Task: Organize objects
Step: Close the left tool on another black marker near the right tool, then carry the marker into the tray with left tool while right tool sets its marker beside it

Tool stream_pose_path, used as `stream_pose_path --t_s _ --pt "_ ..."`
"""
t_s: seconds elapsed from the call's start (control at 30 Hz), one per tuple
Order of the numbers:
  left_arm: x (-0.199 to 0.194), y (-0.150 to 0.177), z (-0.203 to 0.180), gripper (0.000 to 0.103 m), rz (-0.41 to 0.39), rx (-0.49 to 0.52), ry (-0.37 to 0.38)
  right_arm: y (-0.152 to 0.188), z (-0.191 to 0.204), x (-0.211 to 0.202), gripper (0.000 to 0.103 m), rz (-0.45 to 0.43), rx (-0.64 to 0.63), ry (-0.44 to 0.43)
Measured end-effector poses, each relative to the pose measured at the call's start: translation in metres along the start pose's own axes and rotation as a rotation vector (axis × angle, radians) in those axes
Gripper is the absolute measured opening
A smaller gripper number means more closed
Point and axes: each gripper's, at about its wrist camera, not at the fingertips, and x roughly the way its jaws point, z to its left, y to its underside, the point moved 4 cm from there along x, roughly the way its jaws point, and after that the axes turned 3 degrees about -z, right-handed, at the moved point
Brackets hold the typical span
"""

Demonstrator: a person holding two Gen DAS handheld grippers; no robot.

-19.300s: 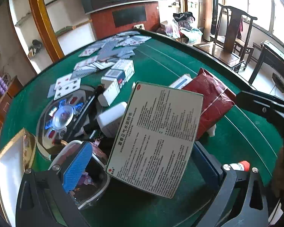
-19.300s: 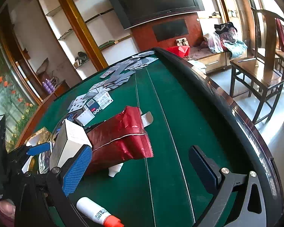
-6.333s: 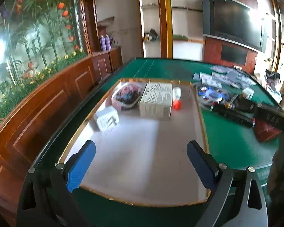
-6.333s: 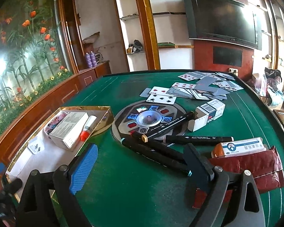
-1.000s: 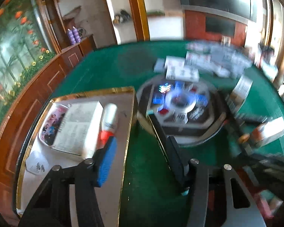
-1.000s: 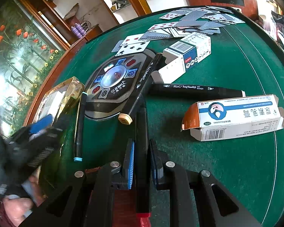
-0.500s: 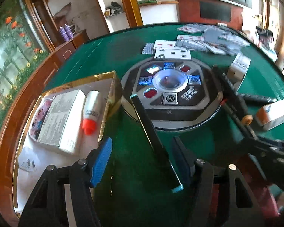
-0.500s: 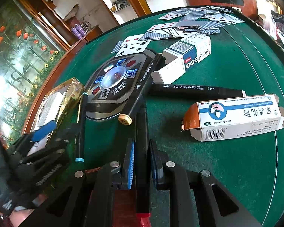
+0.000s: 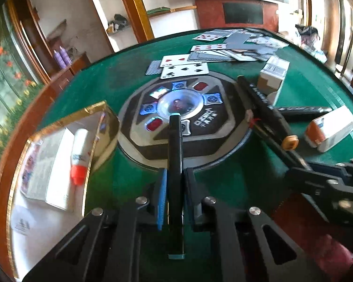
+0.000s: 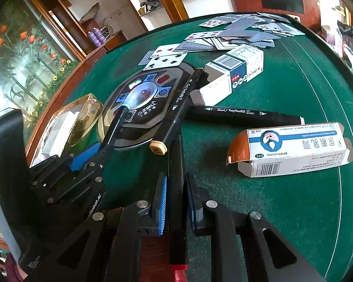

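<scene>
Left claw [image 9: 174, 197] pinching teal-capped marker [image 9: 175, 155], long axis along fingers, far tip toward dice console [image 9: 200, 122].

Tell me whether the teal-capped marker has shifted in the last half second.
Yes. The teal-capped marker lay slanted beside the round console; now it points straight at it, clamped in the left gripper, whose jaws just closed.

Black marker pen lying on green felt [image 10: 244, 115]: white print "Touch TongNianRiJi ART MARKER".
Black octagonal console in table centre [image 10: 148, 112]: white lettering, roughly "OZWCY", small characters beneath unreadable.
White-and-blue medicine carton [image 10: 291, 149]: "OTC" oval, barcode, Chinese characters, upside down.
White-and-navy card box [image 10: 233, 72]: barcode only, digits illegible.
</scene>
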Motion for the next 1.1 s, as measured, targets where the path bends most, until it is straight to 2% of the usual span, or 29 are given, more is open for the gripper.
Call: stream_pose_path --t_s 0.17,0.37,0.5,0.63,0.87,1.1 --pt "-0.022 0.006 0.011 0.014 -0.035 -0.079 0.07 0.001 -0.002 0.0 0.017 -0.002 0.018 -0.018" --pt "-0.065 0.02 0.042 0.014 -0.083 -0.216 0.176 -0.001 -0.007 -0.002 0.016 0.01 0.093 -0.122" --pt "-0.096 0.03 0.066 0.014 -0.124 -0.273 0.196 -0.004 -0.008 -0.008 0.016 -0.019 0.129 -0.196" --pt "-0.122 0.04 0.093 0.014 -0.168 -0.316 0.181 -0.006 -0.008 -0.015 0.016 -0.057 0.134 -0.221" --pt "-0.143 0.074 0.145 0.014 -0.177 -0.398 0.122 0.0 0.006 -0.005 0.018 0.0 0.02 -0.111" --pt "-0.161 0.094 0.16 0.015 -0.218 -0.394 0.099 0.003 0.027 0.007 0.016 0.069 -0.144 0.088"
